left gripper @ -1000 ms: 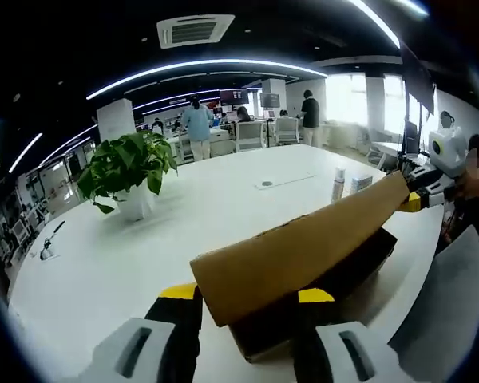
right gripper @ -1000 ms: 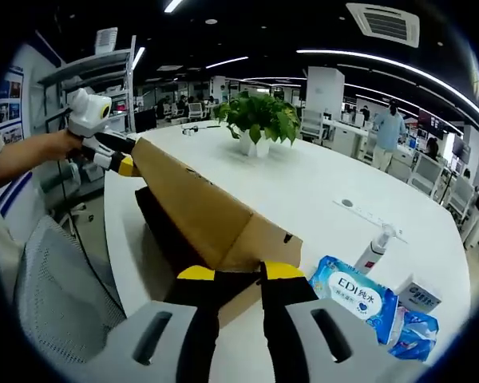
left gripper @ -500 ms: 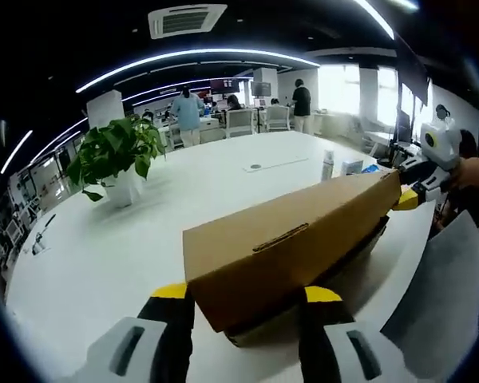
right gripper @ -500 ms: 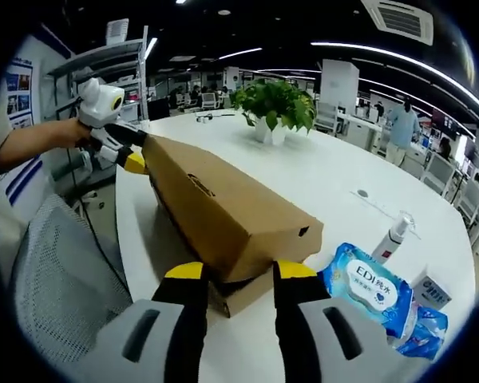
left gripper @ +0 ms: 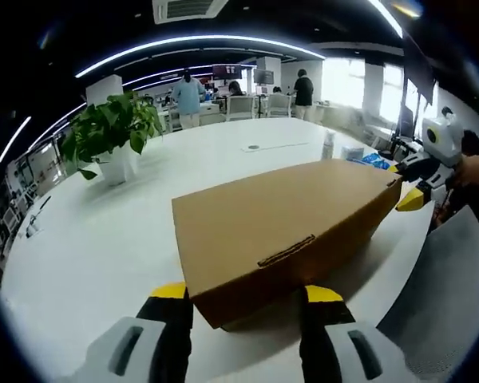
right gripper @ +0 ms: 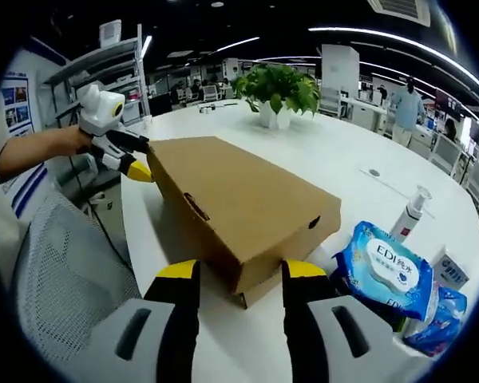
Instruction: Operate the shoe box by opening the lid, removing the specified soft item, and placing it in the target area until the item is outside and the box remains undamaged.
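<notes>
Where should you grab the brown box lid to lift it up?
Grip the lid by its short end flaps, one tool at each end, coming in along the box's length. The lid is long and flat, so holding both ends should keep it level. The left tool and right tool already sit at opposite ends, jaws spread either side of the flaps.

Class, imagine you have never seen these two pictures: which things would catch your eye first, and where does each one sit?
The brown shoe box, lid down, lies across the near edge of the white table, with a claw at each end: the left claw and the right claw. A leafy potted plant stands farther back on the table. A blue wet-wipe pack lies beside the box's right-claw end.
</notes>
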